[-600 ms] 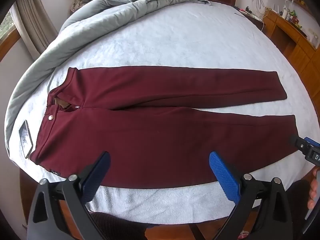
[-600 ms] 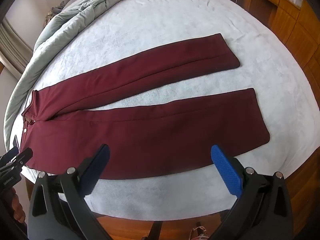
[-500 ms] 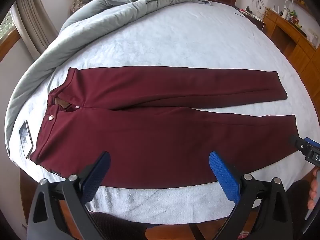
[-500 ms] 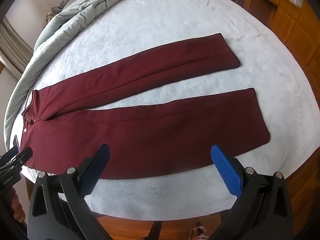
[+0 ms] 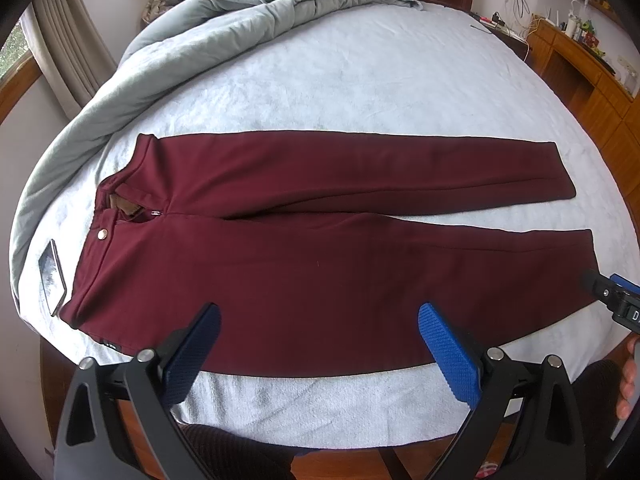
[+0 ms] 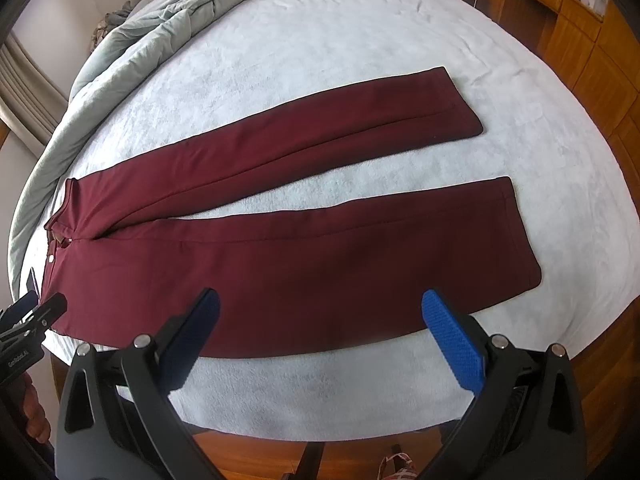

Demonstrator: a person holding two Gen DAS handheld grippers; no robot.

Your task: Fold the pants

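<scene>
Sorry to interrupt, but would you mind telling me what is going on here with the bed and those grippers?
A person is about to fold a pair of dark red pants spread flat on a bed, legs apart and waistband to the left. The left hand-held gripper and the right hand-held gripper both hover open over the near edge, holding nothing. No fold has been made yet. A phone lies beside the waistband, and a grey quilt is bunched at the far side.
</scene>
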